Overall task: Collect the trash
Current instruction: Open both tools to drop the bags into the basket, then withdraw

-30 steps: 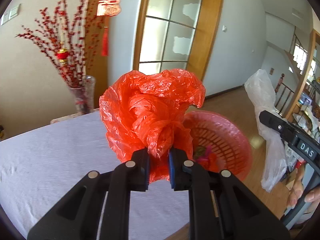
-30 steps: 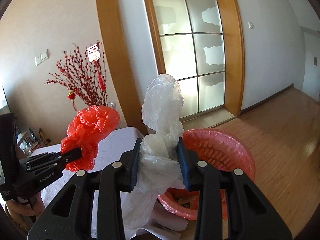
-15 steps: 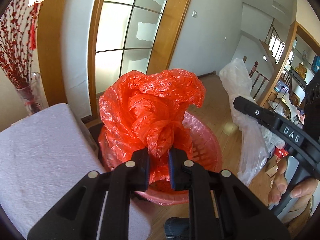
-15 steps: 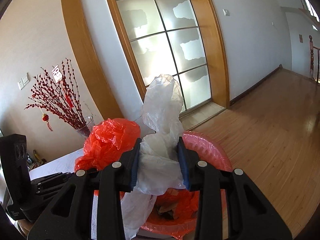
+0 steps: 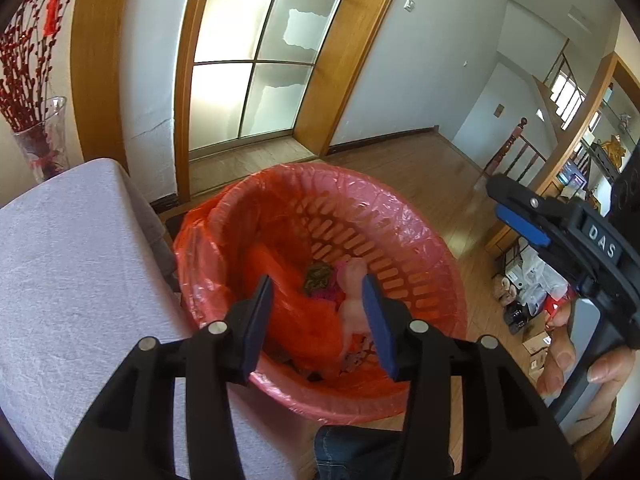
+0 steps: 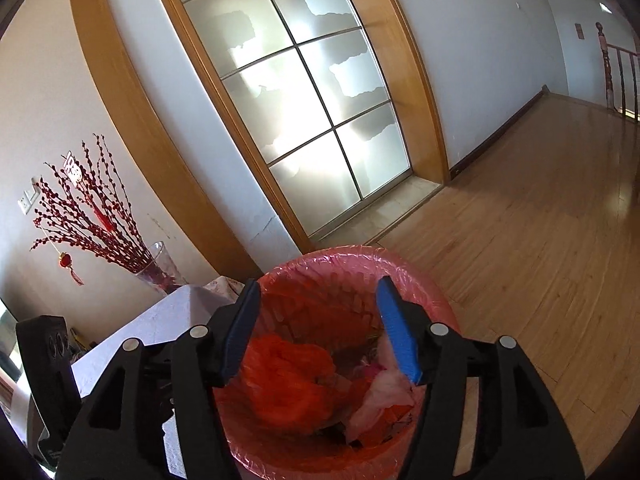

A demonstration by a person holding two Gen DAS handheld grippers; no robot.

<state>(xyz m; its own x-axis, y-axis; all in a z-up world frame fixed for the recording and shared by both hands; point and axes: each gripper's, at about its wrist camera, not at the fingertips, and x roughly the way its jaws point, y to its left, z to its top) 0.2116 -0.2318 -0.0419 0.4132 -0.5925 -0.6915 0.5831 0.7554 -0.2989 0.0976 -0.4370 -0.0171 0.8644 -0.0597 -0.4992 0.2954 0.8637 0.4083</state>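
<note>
A pink slotted waste basket [image 5: 424,240] with a red liner stands on the floor beside the table; it also shows in the right wrist view [image 6: 420,276]. The red plastic bag [image 5: 296,312] lies inside it, as does the white plastic bag [image 5: 354,300]; the right wrist view shows the red bag [image 6: 288,384] and the white bag [image 6: 380,396] too. My left gripper [image 5: 318,320] is open and empty above the basket. My right gripper [image 6: 320,328] is open and empty above it as well, and shows at the right of the left wrist view [image 5: 520,216].
The table with a white cloth [image 5: 68,288] lies left of the basket. A glass vase of red branches [image 5: 36,136] stands at its far corner. Frosted glass doors [image 6: 304,104] and wooden floor [image 6: 540,232] lie beyond. Boxes and clutter [image 5: 524,296] sit at right.
Both grippers have swung over the basket and opened. The red bag and the white bag have dropped from the jaws into the basket.
</note>
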